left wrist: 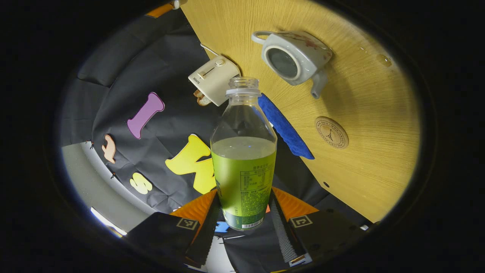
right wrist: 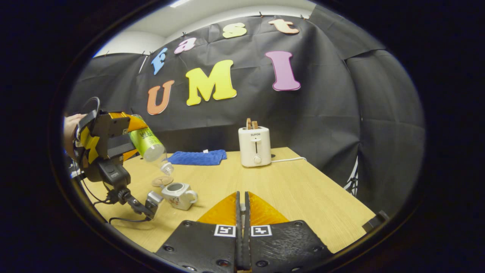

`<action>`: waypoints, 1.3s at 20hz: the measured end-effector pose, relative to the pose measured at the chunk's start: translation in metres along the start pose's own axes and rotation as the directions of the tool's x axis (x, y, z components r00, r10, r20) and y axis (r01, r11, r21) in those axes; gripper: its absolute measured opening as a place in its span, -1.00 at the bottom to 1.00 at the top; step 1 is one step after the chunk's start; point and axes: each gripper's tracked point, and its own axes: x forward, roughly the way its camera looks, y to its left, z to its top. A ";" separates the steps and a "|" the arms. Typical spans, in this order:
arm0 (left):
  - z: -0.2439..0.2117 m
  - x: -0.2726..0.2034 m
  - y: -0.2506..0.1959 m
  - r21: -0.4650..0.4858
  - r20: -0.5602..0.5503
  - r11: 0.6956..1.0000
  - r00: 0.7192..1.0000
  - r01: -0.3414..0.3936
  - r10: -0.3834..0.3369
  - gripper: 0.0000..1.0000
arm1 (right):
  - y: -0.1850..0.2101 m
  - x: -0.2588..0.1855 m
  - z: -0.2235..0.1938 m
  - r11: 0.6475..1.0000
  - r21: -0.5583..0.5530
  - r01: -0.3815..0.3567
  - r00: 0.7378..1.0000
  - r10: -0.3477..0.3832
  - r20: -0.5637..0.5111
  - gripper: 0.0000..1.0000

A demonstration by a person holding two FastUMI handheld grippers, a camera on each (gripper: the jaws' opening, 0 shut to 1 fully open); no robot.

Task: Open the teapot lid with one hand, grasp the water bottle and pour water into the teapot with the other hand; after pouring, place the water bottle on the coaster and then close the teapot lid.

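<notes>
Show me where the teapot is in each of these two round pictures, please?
Left gripper view: the teapot sits near the top, right of centre, beyond the mouth of the held water bottle.
Right gripper view: the teapot is low on the left, under the tilted bottle.
Shared landmark: the toaster on the same table.
</notes>
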 end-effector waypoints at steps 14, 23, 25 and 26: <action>0.004 -0.010 -0.087 -0.659 0.050 0.733 0.982 0.168 -0.181 0.46 | 0.012 -0.016 0.022 0.999 -0.024 0.037 0.999 -0.036 0.030 -1.00; 0.014 -0.014 -0.106 -0.979 0.186 0.039 0.955 0.200 -0.229 0.47 | 0.030 -0.021 0.031 0.999 -0.041 0.022 0.999 -0.020 0.050 -1.00; 0.015 -0.013 -0.098 -0.979 0.196 -0.092 0.960 0.181 -0.201 0.47 | 0.033 -0.022 0.032 0.999 -0.044 0.016 0.999 -0.014 0.053 -1.00; 0.017 -0.013 -0.094 -0.971 0.203 -0.161 0.962 0.175 -0.183 0.48 | 0.034 -0.022 0.032 0.999 -0.045 0.014 0.999 -0.011 0.053 -1.00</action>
